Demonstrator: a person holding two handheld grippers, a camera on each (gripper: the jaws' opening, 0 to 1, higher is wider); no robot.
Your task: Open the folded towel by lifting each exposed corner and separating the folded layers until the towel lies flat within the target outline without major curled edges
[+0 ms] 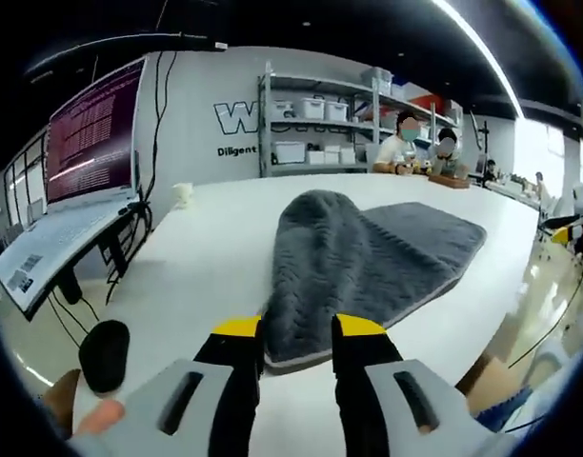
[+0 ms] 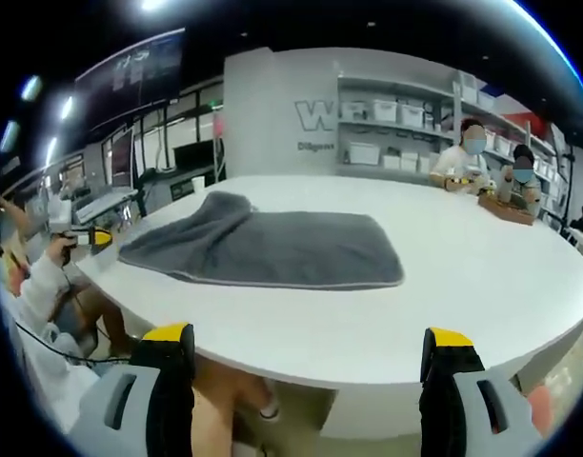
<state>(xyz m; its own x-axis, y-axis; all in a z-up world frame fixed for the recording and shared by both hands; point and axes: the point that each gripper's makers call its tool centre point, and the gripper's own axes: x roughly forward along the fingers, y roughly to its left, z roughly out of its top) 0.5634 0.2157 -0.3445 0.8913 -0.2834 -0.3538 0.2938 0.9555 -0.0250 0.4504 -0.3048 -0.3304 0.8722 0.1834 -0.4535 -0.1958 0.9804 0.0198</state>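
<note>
The left gripper (image 1: pixel 299 335) is pinching the grey towel (image 1: pixel 368 262) at six o'clock, seemingly securely, while the right gripper (image 2: pixel 311 347) is waiting wide open, risking dragged, bunching layers.

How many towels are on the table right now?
1: a grey towel on the white table, one end pinched in the left gripper. The right gripper hangs open off the table's edge.

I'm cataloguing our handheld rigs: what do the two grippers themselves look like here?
Both match: the left gripper and right gripper each have two black jaws capped with yellow tips, rising from light grey moulded bodies with dark slotted recesses. A white sleeve and thin dark cable show at the right gripper view's left edge.
</note>
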